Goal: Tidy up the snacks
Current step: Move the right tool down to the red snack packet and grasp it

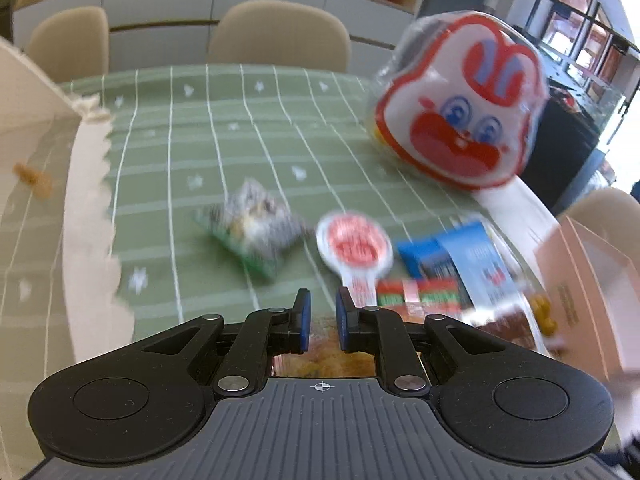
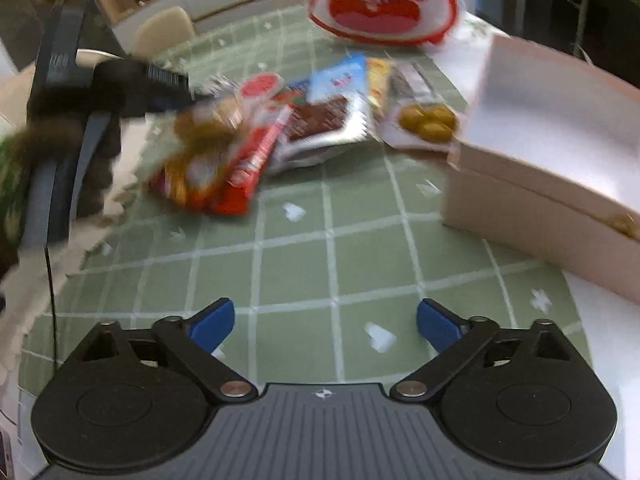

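Note:
My left gripper has its jaws close together on an orange-brown snack packet seen between and below the pads; from the right wrist view it holds that packet over the snack pile. My right gripper is open and empty above the green checked tablecloth. The pile holds a red packet, a brown chocolate packet, a blue packet and a round red-white lollipop. A grey-green packet lies apart. A big rabbit-face bag stands behind.
A pink open box stands at the right, also in the left wrist view. A cream box with a torn edge is at the left. Beige chairs and a cabinet stand beyond the table.

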`<state>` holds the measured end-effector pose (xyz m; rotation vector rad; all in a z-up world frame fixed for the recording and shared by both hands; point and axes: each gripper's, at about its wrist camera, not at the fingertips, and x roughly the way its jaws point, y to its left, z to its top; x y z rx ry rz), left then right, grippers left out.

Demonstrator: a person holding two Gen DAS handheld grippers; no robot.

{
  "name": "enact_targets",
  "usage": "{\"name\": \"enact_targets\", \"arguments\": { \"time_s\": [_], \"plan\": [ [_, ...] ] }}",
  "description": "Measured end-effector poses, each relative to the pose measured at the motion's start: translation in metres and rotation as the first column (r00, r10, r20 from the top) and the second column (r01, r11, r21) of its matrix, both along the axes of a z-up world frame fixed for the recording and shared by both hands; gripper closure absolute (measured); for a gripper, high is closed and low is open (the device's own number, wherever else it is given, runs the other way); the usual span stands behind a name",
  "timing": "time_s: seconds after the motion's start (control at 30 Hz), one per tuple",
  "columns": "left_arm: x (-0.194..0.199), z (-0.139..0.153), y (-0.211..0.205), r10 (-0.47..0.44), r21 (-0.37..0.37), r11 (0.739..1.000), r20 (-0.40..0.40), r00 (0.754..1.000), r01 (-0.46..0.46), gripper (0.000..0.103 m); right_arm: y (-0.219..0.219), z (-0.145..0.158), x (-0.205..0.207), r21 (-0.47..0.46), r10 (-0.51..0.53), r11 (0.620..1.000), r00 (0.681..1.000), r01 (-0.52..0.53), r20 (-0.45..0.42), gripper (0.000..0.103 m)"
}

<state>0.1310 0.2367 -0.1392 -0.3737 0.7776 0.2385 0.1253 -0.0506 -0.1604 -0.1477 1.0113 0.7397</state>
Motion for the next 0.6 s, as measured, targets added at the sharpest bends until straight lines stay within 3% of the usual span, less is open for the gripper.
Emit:
{"name": "enact_targets", "arguments": {
  "time_s": [0.13,0.23,0.3,0.47,0.53,0.6],
  "plan": [
    [-0.029,-0.001,-0.006,-0.025,-0.076,0.997,-0.014,1.0,0.024,0.087,0.029,0.017,-0.005,0.017,0.074,0.997,0.987,-0.077,0.141,0.009],
    [-0.048,0.006,-0.01,-0.051,-0.133,0.99,-0.003,0.999,0.05,0.087,0.055,0.035,-0.005,0.028,0.188,0.979,0.947,-0.202,0.26,0.009],
    [-0.066,0.018,-0.01,-0.011,-0.154,0.988,0.03,0.999,0.016,0.087,0.072,0.041,-0.001,0.03,0.27,0.956,0.913,-0.293,0.305,0.009],
    [-0.108,0.033,-0.004,0.135,-0.191,0.973,0.017,0.991,-0.129,0.087,0.119,0.027,0.005,0.001,0.47,0.873,0.84,-0.489,0.273,0.009],
    [-0.12,0.032,0.0,0.173,-0.211,0.962,-0.013,0.985,-0.172,0.087,0.133,0.013,0.007,-0.018,0.506,0.856,0.832,-0.516,0.228,0.009],
    [-0.133,0.025,0.003,0.204,-0.23,0.95,-0.049,0.978,-0.21,0.087,0.133,0.008,0.009,0.007,0.479,0.871,0.852,-0.492,0.212,0.012]
  ]
}}
